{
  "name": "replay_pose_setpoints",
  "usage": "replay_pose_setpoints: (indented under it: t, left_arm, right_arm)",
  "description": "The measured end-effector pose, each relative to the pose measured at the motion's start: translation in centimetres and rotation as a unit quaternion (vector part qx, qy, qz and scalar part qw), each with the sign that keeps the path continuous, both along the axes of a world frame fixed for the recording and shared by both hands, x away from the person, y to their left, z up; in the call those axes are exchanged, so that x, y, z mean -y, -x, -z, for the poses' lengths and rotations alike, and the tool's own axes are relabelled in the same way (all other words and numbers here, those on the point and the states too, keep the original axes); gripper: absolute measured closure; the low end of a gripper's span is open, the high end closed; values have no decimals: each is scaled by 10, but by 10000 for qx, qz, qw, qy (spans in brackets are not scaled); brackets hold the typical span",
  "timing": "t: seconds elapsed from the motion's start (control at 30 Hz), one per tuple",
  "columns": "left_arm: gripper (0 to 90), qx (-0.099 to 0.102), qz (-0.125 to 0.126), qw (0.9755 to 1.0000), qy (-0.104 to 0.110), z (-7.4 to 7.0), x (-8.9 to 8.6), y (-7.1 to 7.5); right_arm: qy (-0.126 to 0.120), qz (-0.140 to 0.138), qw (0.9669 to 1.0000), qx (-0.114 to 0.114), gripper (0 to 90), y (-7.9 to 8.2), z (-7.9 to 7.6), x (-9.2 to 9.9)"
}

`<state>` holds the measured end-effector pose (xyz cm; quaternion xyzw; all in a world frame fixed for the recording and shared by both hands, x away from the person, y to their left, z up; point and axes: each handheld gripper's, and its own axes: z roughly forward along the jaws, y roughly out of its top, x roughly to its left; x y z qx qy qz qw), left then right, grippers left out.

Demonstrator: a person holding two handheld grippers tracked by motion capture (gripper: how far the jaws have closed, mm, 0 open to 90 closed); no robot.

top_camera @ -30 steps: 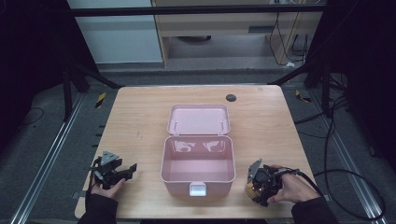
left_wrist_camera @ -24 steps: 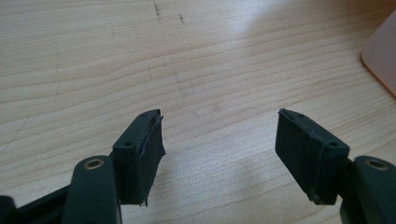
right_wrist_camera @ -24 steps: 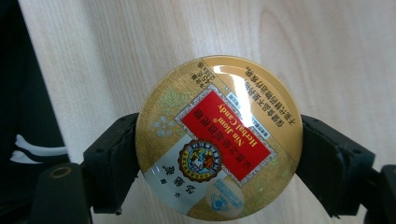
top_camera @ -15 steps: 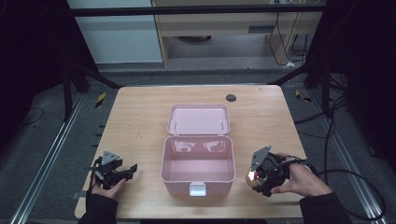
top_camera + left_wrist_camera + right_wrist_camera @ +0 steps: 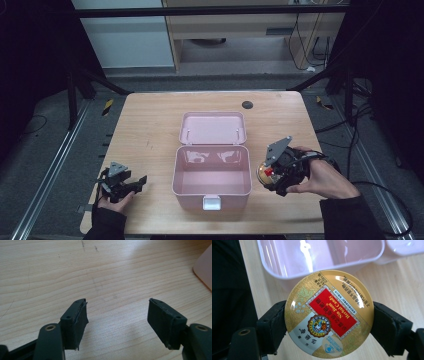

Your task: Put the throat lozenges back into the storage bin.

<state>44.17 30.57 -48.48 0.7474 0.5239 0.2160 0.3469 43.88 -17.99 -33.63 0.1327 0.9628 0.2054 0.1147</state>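
We hold the right gripper (image 5: 267, 175) just off the right wall of the box (image 5: 212, 187), and its jaws are clamped on the rim of a round tin (image 5: 329, 312), one jaw on each side. In the right gripper view the gold lid faces the camera, with a red label reading "Nin Jiom Herbal Candy" upside down and a round emblem below it. Behind the tin we see the box (image 5: 372, 257) wall and part of its pale pink inside. In the high view the tin (image 5: 264, 173) shows as a gold and red spot at the gripper's front, near the box but apart from it; whether it is lifted off the table (image 5: 150, 125) we cannot tell. Our right hand (image 5: 320, 175) grips the tool from the right.

The left gripper (image 5: 135, 183) rests near the table's front left corner, well apart from the box, held in our left hand (image 5: 111, 200). Its jaws stand wide open with nothing between them; in the left gripper view bare wood (image 5: 100, 277) shows in the gap, and a corner of the box (image 5: 203, 267) shows at the right edge.

The pink box sits in the middle of the table, open, its lid (image 5: 212, 127) laid back flat behind it and a white latch (image 5: 210, 202) at its front. A small dark round spot (image 5: 247, 105) lies near the table's far edge.
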Motion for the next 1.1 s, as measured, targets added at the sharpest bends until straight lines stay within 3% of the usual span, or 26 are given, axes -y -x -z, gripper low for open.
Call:
replay_pose_setpoints:
  t: [0.13, 0.4, 0.77, 1.1]
  left_arm:
    - [315, -2, -15, 10000, 5, 0, 0, 0]
    - [315, 8, -16, 10000, 8, 0, -1, 0]
    - [316, 12, -8, 10000, 10, 0, -1, 0]
    - [317, 19, 18, 10000, 3, 0, -1, -1]
  right_arm:
    - [-31, -92, 9999, 81, 204, -2, -14, -12]
    - [-30, -175, 9998, 77, 204, -10, -23, -31]
    - [-111, -333, 9994, 68, 205, -26, -17, -57]
    - [-59, -484, 9988, 7, 204, -37, -2, -81]
